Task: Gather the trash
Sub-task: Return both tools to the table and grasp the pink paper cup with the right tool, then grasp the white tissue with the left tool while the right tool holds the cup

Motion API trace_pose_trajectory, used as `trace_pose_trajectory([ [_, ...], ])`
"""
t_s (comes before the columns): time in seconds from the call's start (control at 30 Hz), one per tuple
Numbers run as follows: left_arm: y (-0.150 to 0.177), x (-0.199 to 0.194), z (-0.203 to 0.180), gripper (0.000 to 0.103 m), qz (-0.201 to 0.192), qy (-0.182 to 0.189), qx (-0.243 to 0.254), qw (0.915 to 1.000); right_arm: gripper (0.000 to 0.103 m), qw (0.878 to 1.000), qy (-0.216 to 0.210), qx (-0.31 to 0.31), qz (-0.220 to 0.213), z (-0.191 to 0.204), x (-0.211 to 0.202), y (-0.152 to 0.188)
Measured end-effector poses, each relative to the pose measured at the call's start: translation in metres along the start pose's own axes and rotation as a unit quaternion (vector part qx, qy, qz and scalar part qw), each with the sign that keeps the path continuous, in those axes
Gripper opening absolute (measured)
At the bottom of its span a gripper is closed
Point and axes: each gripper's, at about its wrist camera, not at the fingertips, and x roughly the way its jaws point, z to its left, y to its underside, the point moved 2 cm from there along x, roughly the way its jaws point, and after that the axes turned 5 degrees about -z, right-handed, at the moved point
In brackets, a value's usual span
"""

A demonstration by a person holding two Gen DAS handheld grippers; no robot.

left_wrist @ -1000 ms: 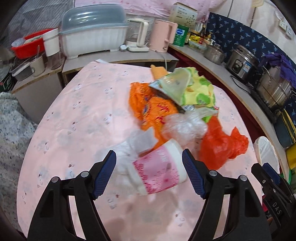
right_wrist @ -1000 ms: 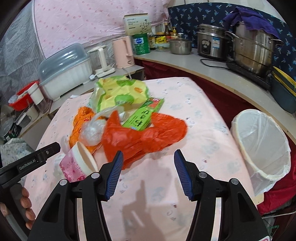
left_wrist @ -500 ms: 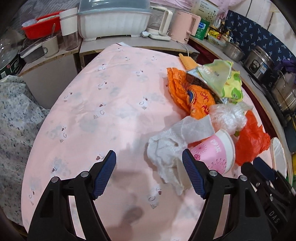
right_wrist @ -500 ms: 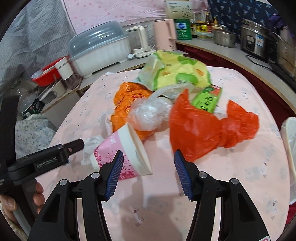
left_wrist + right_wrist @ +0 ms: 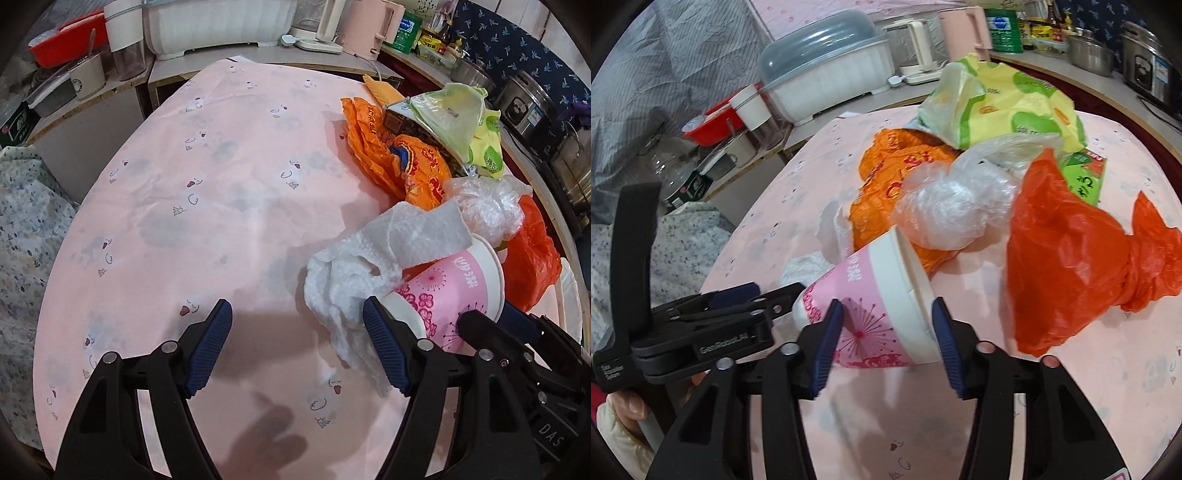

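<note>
Your right gripper (image 5: pixel 886 334) brackets the cup (image 5: pixel 882 314), jaws unclosed; your left gripper (image 5: pixel 297 349) gapes empty beside it; nothing looks binned yet.

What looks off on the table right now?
The pink paper cup lies tipped on its side between the right gripper's open jaws, a crumpled paper towel draped against it. Behind it, wrappers and the red plastic bag sit in a loose heap. No spill visible.

Bright even indoor light; soft shadows on tablecloth (image 5: pixel 207 192); strong fisheye warp, dark corners.
</note>
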Motion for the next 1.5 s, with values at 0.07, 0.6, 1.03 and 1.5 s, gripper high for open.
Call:
trace_pose_trajectory([
  [0.07, 0.0, 0.001, 0.001, 0.069, 0.0, -0.004, -0.001, 1.0, 0.035, 1.0, 0.001, -0.011, 0.0, 0.003, -0.003, 0.004],
  [0.6, 0.003, 0.011, -0.023, 0.07, 0.007, 0.005, 0.02, 0.9998, 0.004, 0.995, -0.036, 0.015, -0.091, -0.009, -0.088, -0.007],
  [1.03, 0.003, -0.009, -0.042, 0.006, -0.004, 0.053, 0.037, 0.9979, 0.004, 0.991, -0.02, 0.034, -0.127, -0.021, -0.114, -0.015],
  [1.5, -0.009, -0.092, -0.102, 0.005, -0.07, 0.119, 0.074, 0.9878, 0.004, 0.982, 0.022, 0.074, -0.17, -0.055, -0.163, -0.006],
])
